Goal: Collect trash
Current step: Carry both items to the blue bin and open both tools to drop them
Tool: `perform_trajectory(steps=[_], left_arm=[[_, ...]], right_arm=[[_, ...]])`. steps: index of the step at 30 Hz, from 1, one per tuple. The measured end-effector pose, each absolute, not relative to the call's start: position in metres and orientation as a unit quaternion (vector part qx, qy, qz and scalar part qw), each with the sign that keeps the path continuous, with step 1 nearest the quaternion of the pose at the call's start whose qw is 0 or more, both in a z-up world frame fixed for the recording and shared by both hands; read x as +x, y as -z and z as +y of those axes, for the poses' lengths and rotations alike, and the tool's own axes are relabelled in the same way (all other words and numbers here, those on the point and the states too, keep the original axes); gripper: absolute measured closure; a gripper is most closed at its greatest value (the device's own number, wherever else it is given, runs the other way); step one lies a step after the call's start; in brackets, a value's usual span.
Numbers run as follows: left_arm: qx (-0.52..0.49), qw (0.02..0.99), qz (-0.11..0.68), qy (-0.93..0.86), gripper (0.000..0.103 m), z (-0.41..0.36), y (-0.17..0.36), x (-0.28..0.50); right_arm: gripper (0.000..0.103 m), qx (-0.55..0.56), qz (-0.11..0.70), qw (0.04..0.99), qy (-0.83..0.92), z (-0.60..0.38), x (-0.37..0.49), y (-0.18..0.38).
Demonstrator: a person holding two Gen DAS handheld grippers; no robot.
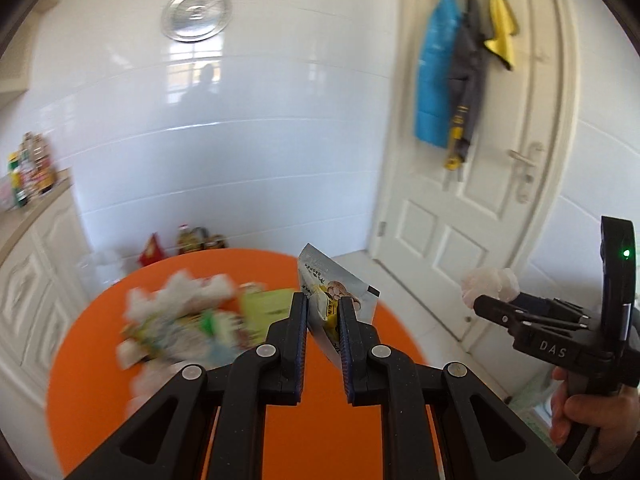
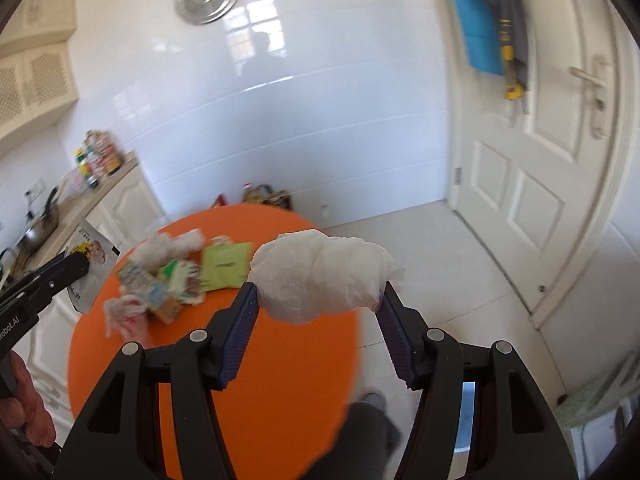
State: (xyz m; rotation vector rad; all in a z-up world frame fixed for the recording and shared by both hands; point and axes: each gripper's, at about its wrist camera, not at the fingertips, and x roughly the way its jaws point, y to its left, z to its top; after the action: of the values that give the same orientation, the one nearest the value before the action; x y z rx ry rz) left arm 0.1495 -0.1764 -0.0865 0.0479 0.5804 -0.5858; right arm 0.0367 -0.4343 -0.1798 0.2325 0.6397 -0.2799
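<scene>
My left gripper (image 1: 324, 300) is shut on a silver and yellow snack packet (image 1: 334, 292) and holds it above the round orange table (image 1: 280, 432). My right gripper (image 2: 320, 292) is shut on a crumpled white plastic bag (image 2: 320, 276) held above the table's right edge (image 2: 280, 380). A pile of trash (image 1: 180, 320) lies on the table: white wads, wrappers and a green packet (image 2: 224, 266). The right gripper with its white bag also shows at the right of the left wrist view (image 1: 490, 286). The left gripper with its packet shows at the left of the right wrist view (image 2: 86, 260).
A white door (image 1: 480, 200) with hanging aprons stands at the right. White cabinets with a counter (image 2: 100, 184) holding bottles and a pan run along the left. Bags and bottles (image 1: 196, 240) sit on the floor by the tiled wall. A person's leg (image 2: 360, 432) stands beside the table.
</scene>
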Motion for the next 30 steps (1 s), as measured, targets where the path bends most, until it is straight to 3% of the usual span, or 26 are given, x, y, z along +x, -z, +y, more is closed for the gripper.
perform_trajectory(steps=[7, 15, 22, 30], left_arm=[[0.049, 0.849, 0.34, 0.402, 0.092, -0.302, 0.115, 0.144], [0.134, 0.748, 0.457, 0.463, 0.092, -0.445, 0.216, 0.132], [0.194, 0.678, 0.549, 0.448, 0.092, -0.524, 0.31, 0.154], [0.232, 0.635, 0.604, 0.422, 0.085, -0.591, 0.366, 0.204]], right_arm=[[0.042, 0.157, 0.319, 0.898, 0.259, -0.541, -0.034, 0.197], [0.042, 0.237, 0.381, 0.834, 0.32, -0.638, -0.076, 0.287], [0.042, 0.311, 0.428, 0.784, 0.325, -0.701, -0.079, 0.381], [0.036, 0.367, 0.456, 0.744, 0.323, -0.739, -0.079, 0.441]])
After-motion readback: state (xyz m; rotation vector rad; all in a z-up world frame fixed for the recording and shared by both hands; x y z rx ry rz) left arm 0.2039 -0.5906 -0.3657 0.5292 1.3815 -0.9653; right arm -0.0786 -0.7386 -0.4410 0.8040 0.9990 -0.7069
